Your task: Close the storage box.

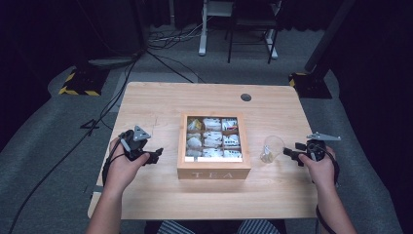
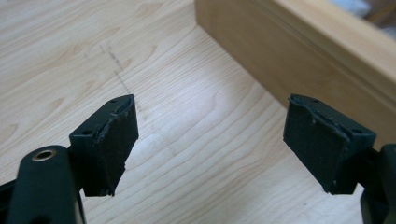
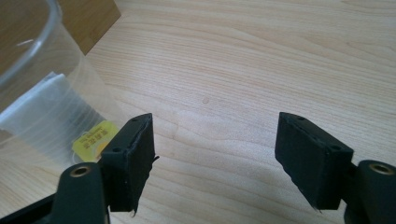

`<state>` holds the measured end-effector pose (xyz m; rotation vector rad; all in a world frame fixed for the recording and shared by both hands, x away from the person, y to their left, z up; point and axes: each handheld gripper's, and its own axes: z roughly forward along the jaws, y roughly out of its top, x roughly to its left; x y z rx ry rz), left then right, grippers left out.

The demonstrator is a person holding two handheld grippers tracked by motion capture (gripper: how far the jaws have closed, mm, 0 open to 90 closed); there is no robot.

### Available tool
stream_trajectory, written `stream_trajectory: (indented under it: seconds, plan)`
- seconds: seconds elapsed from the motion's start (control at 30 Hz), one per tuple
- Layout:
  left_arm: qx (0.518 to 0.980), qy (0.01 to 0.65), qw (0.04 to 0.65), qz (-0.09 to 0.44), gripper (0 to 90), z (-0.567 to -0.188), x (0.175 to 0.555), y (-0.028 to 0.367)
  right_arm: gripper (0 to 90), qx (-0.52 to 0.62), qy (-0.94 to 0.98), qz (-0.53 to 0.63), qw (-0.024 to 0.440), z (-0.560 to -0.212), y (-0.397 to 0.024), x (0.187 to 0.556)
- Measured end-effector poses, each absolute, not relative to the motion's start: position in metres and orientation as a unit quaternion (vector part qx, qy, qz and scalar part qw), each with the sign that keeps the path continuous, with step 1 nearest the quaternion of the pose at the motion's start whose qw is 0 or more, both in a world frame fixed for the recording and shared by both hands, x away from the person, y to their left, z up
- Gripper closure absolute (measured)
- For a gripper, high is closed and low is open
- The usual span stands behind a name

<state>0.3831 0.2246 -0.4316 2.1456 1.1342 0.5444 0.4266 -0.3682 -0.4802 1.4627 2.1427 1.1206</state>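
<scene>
- Right gripper (image 1: 288,152) jaws spread, empty; clear plastic cup (image 1: 271,148) with tea bag (image 3: 95,140) just left of them.
- Left gripper (image 1: 155,155) jaws spread, empty, beside the wooden tea box (image 1: 214,170), farther from the cup.

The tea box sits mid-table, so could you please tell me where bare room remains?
Free: the strip behind the tea box up to the grommet hole, and the front edge. Crowded: between box and right gripper, where the plastic cup stands; the left gripper hovers left of the box.
</scene>
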Motion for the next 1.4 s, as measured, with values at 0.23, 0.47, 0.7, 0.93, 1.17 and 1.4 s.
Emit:
stream_trajectory:
  seconds: [0.23,0.47,0.7,0.93,1.17,1.4]
  plan:
    - [0.807,0.454,0.318,0.205,18.6,-0.453,0.391,0.237,27.5,0.505,0.754,0.389,0.158,-0.487,-0.370,0.429]
    - [0.798,0.469,0.318,0.206,18.8,-0.473,0.398,0.246,24.7,0.496,0.762,0.382,0.167,-0.493,-0.369,0.430]
    - [0.794,0.479,0.316,0.200,18.8,-0.485,0.401,0.247,23.3,0.490,0.769,0.372,0.173,-0.500,-0.367,0.432]
    - [0.788,0.490,0.317,0.197,18.1,-0.500,0.405,0.250,21.3,0.481,0.773,0.366,0.191,-0.503,-0.364,0.433]
    - [0.787,0.489,0.321,0.196,16.9,-0.504,0.407,0.250,19.3,0.467,0.786,0.349,0.206,-0.503,-0.360,0.434]
    - [0.786,0.493,0.322,0.186,15.4,-0.504,0.408,0.251,18.9,0.466,0.787,0.348,0.207,-0.504,-0.360,0.434]
